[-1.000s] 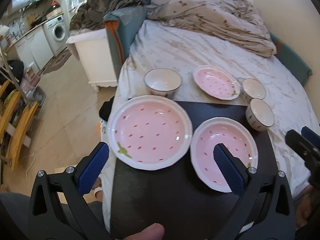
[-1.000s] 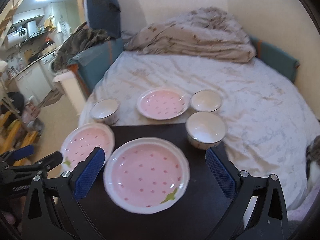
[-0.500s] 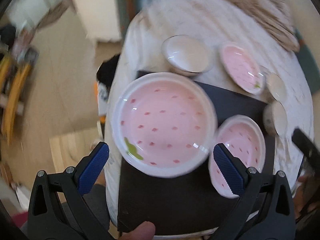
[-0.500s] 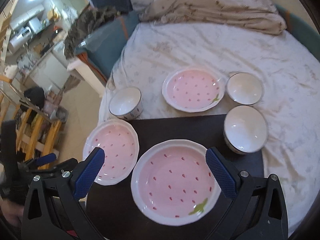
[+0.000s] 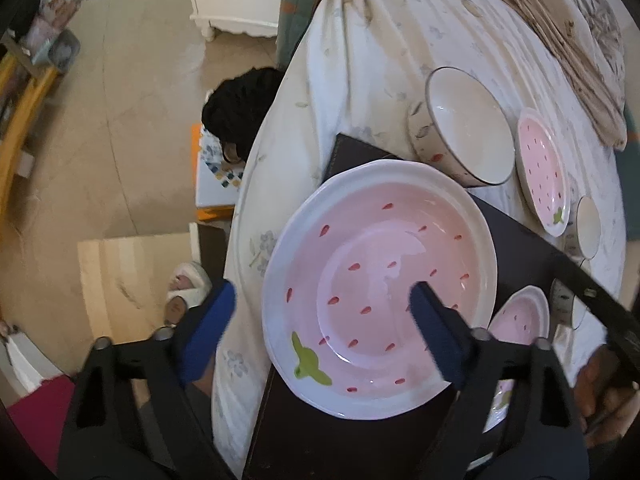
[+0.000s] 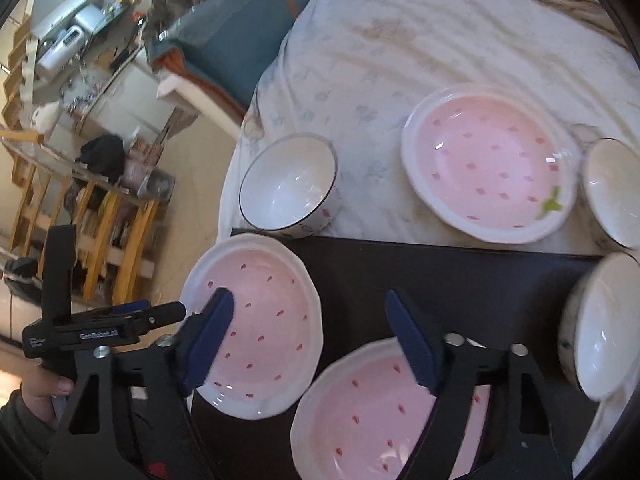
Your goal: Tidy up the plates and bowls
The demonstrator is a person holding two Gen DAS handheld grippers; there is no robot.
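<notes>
Two pink strawberry plates lie on a black mat [image 6: 440, 280]. My left gripper [image 5: 322, 328] hangs over the left plate [image 5: 380, 292], jaws closing, with the plate's left rim between the fingers and untouched. My right gripper [image 6: 310, 340] hovers above the gap between that left plate [image 6: 256, 320] and the near plate [image 6: 380, 412], jaws closing on nothing. A third pink plate [image 6: 488, 164] and a white bowl [image 6: 288, 184] sit on the bedsheet behind the mat. Two more white bowls [image 6: 612, 188] [image 6: 600, 328] stand at the right. The left gripper [image 6: 104, 324] shows at that plate's left edge.
The mat lies on a bed with a white sheet [image 5: 400, 40] and a crumpled quilt [image 5: 580, 60] at the back. The bed edge drops to the floor [image 5: 120, 120] at the left, with a white cabinet [image 5: 236, 0], a slippered foot [image 5: 188, 288] and a wooden rack [image 6: 112, 232].
Both grippers sank toward the plates and tipped further down. Both pairs of jaws stand narrower. The left plate now fills the left wrist view; the right view swung leftward.
</notes>
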